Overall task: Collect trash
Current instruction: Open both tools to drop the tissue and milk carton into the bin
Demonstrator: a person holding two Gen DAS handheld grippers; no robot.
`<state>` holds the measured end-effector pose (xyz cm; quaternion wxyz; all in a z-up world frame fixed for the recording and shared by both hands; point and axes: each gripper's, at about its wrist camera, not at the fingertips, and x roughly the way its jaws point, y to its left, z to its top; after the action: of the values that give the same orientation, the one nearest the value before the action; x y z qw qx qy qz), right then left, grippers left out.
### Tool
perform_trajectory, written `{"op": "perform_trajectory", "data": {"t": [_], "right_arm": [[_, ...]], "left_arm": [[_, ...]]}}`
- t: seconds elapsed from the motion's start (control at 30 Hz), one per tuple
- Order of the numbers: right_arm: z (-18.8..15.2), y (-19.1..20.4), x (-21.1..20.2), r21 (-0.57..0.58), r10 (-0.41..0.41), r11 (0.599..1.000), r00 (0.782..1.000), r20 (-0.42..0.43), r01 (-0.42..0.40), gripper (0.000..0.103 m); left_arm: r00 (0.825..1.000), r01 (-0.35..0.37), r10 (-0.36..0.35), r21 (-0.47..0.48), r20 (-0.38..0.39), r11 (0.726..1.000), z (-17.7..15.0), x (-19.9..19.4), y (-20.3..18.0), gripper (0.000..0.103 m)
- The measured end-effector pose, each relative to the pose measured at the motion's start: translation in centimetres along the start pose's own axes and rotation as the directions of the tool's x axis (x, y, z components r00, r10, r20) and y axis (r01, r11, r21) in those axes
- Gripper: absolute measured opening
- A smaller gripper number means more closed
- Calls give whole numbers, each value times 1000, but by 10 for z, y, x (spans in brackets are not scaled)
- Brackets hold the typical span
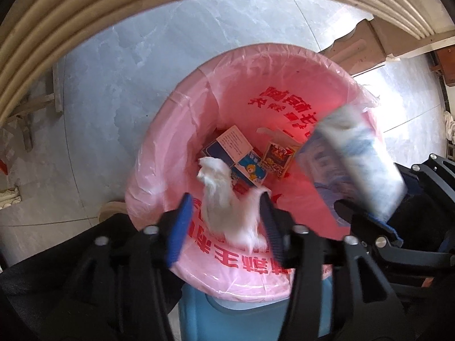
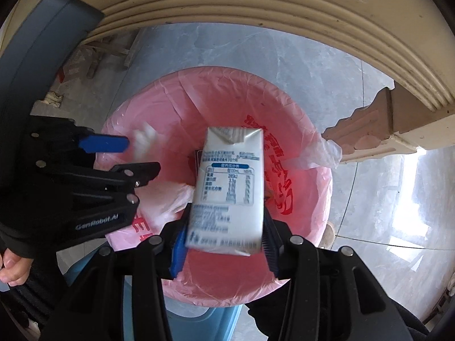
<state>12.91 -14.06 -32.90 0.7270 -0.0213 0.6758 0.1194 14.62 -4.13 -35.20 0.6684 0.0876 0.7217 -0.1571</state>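
**Inventory: two hand-held grippers over the lined bin**

1. Bin (image 1: 199, 307): pale blue body, fitted with a pink liner bag (image 1: 176, 130) bearing red printed characters. It stands on a grey marbled floor (image 1: 113, 71), beside a cream ribbed furniture edge (image 1: 85, 5) that arcs across the 12 o'clock side of both views.

2. My left hand-held gripper (image 1: 226, 213): pointing down into the bin mouth, blue pads parted. A crumpled white tissue (image 1: 227, 207) sits between them, blurred, brushing the pad on the 3 o'clock side and clear of the other; I am not clamping it.

3. My right hand-held gripper (image 2: 223, 244): also pointing down over the bin, at 3 o'clock from the left one. A white milk carton (image 2: 227, 187) with blue print stands between its pads, upper end toward 12 o'clock, its lower part blurred. The pads flank it closely; I cannot tell whether they press on it.

4. Already at the bottom of the liner, seen from the left wrist: a blue-and-white small box (image 1: 230, 153) with a cartoon figure, and at 3 o'clock just beside it a red-and-yellow wrapper (image 1: 280, 156).

5. My left hand (image 2: 12, 267), fingers at the 9 o'clock edge of the right wrist view.
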Motion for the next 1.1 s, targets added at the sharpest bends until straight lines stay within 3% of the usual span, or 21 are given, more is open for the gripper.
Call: {"op": "perform_trajectory", "data": {"t": [0.07,0.1,0.23,0.7,0.9,0.97,1.1], "right_arm": [[0,-1,-2,7,-4,1000,1000,10,4,63],[0,-1,-3,9,-6,1000,1000,14,6,65],[0,-2,-4,6,-7,1000,1000,16,7,65],[-9,1,-22,0,-19,1000,999,47,19,65],[-23,4,-54,1,-12,1000,995,96,12,66],[-28,4,-81,15,35,999,991,133,-37,75],[-30,3,-140,10,73,997,974,216,-77,91]], "left_arm": [[1000,4,-4,5,3,1000,0,-1,-1,58],[1000,2,-2,5,6,1000,1,-1,-2,62],[1000,-2,2,2,13,1000,1,-3,-3,67],[995,-63,60,26,85,998,-13,-31,-13,69],[982,-122,110,75,152,990,-31,-68,-18,74],[978,-135,117,96,175,986,-37,-92,-19,74],[975,-67,38,128,221,990,-45,-162,-12,78]]}}
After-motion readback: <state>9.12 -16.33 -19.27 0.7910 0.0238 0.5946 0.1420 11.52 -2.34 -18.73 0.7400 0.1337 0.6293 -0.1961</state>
